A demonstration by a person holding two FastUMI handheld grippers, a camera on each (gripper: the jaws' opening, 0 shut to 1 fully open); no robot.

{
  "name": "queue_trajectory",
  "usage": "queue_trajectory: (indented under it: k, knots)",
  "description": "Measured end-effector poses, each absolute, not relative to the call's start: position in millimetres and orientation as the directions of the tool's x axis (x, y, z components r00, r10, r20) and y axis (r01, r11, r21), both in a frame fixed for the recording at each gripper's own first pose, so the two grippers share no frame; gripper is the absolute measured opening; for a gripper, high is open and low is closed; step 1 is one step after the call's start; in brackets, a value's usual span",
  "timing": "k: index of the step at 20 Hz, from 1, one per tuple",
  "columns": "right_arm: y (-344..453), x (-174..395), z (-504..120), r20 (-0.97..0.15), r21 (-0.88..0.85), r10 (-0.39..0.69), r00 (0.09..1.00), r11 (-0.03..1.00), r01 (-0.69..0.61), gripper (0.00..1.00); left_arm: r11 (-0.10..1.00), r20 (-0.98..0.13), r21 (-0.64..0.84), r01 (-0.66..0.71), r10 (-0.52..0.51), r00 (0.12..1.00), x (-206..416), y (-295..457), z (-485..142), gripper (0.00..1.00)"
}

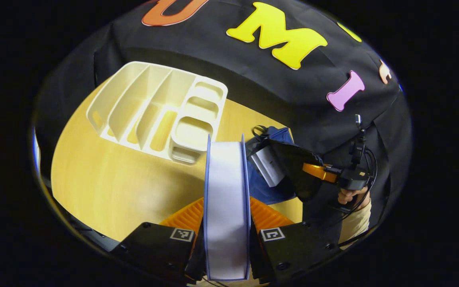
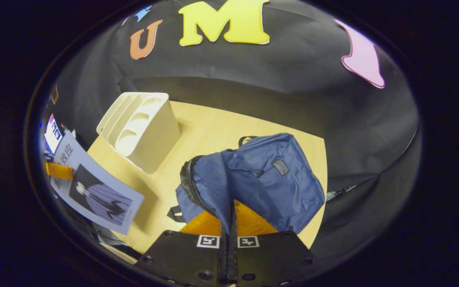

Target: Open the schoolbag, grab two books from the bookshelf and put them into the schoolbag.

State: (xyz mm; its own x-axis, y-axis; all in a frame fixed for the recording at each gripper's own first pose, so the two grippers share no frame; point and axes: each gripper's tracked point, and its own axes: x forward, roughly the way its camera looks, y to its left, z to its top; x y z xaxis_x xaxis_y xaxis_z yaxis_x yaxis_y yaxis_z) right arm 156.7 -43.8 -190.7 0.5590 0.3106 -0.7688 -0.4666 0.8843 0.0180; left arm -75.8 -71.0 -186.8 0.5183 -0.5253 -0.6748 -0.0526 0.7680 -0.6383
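pale wooden table point(image 2: 213, 127), perhaps round

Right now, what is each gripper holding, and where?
Left gripper: a book, clamped across its covers. Right gripper: the schoolbag, pinched at its open edge.

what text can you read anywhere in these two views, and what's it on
"效应" (end of a title; the rest is not legible): on the cover of the raised book
Patch on the schoolbag: too small to read
Print on the second book, inside the schoolbag: too blurred to read
White cards at the far left: too small to read
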Motion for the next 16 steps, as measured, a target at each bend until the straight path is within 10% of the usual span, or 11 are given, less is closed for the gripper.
queue_trajectory:
  k: [16]
  knots:
    - [-46, 184, -160, -0.767, 0.016, 0.297, 0.569, 0.895, -0.445, 0.01, 0.344, -0.341, -0.929, -0.139, -0.643, 0.686, -32, -188, -234, 0.47]
